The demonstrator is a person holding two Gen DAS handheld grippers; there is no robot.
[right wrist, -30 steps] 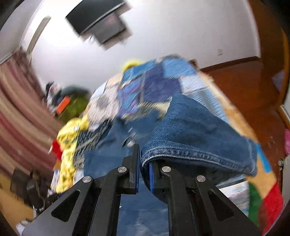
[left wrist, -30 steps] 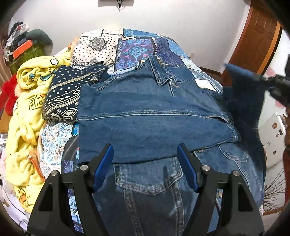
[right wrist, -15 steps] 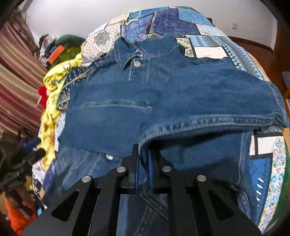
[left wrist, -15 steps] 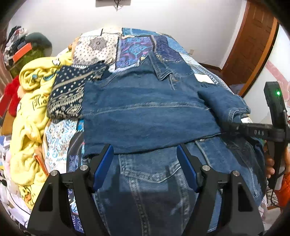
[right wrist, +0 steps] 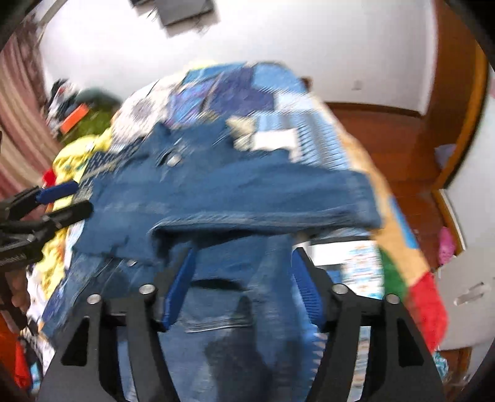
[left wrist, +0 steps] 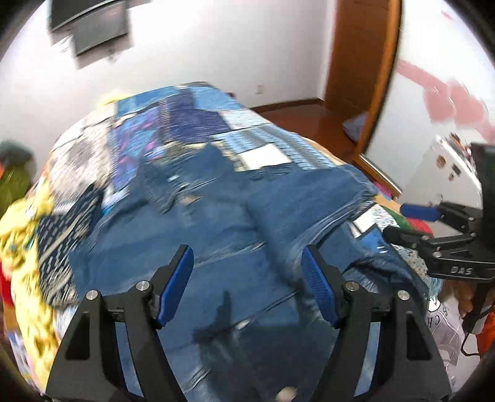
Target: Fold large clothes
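A: White walls, wooden door at upper right of the left wrist view, dark screen on the wall at upper left. Both frames are motion-blurred.

B: Surface?

A: Bed with a patchwork quilt filling the middle of both views. Yellow blanket bunched along the left edge, navy patterned cloth just beside it.

B: Task item?

A: Denim jacket spread on the quilt, centre frame. In the right wrist view a sleeve is folded across the body from the right side, collar toward the far end of the bed.

B: Left gripper?

A: Bottom centre of its own view, blue pads wide apart, nothing between them, hanging over the jacket's near part. It also shows at the left edge of the right wrist view.

B: Right gripper?

A: Bottom centre of its view, jaws spread wide, no grip on anything; denim lies beneath the gap. Seen from the left wrist camera it sits at the right edge, beside the bed's corner, apart from the jacket.

B: Contact with the cloth?

A: Cannot tell, too blurred.
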